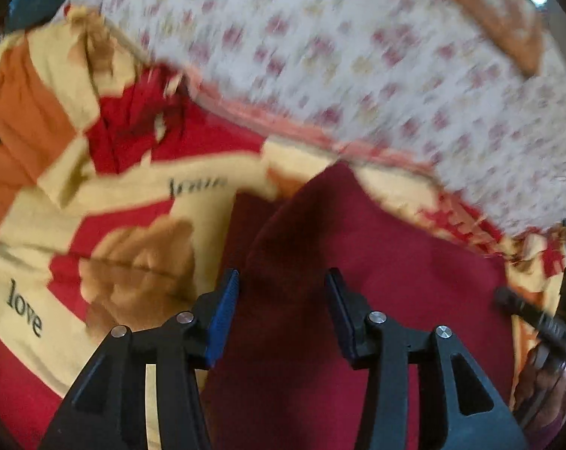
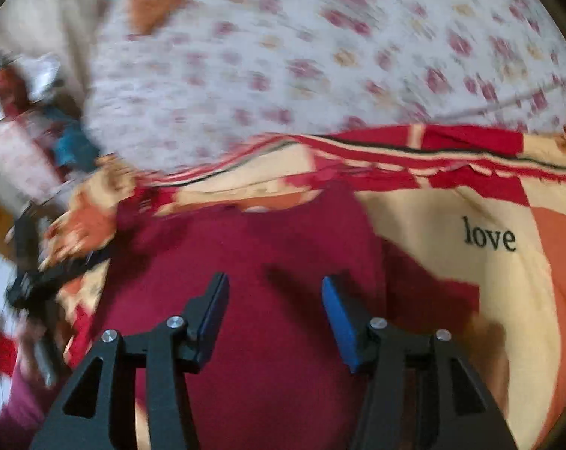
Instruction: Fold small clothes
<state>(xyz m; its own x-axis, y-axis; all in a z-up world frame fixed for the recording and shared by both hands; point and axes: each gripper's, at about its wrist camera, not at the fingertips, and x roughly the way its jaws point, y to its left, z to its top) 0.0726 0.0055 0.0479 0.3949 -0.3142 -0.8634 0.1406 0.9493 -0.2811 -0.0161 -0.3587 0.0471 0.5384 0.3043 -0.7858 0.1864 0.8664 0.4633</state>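
A dark red garment [image 1: 358, 247] lies on a red, cream and orange bedsheet printed with "love" [image 1: 106, 195]. In the left wrist view it runs from the middle to the bottom right, with a folded ridge in the middle. My left gripper [image 1: 283, 281] is open and empty just above it. In the right wrist view the same garment [image 2: 275, 240] fills the lower middle. My right gripper [image 2: 275, 285] is open and empty over it. Part of the other gripper shows as a black shape at the left edge [image 2: 39, 281].
A white cloth with a red flower print [image 1: 339, 56] lies beyond the garment, also in the right wrist view [image 2: 283, 56]. An orange cushion [image 1: 500, 18] sits behind it. Blurred clutter stands at the left in the right wrist view [image 2: 16, 142].
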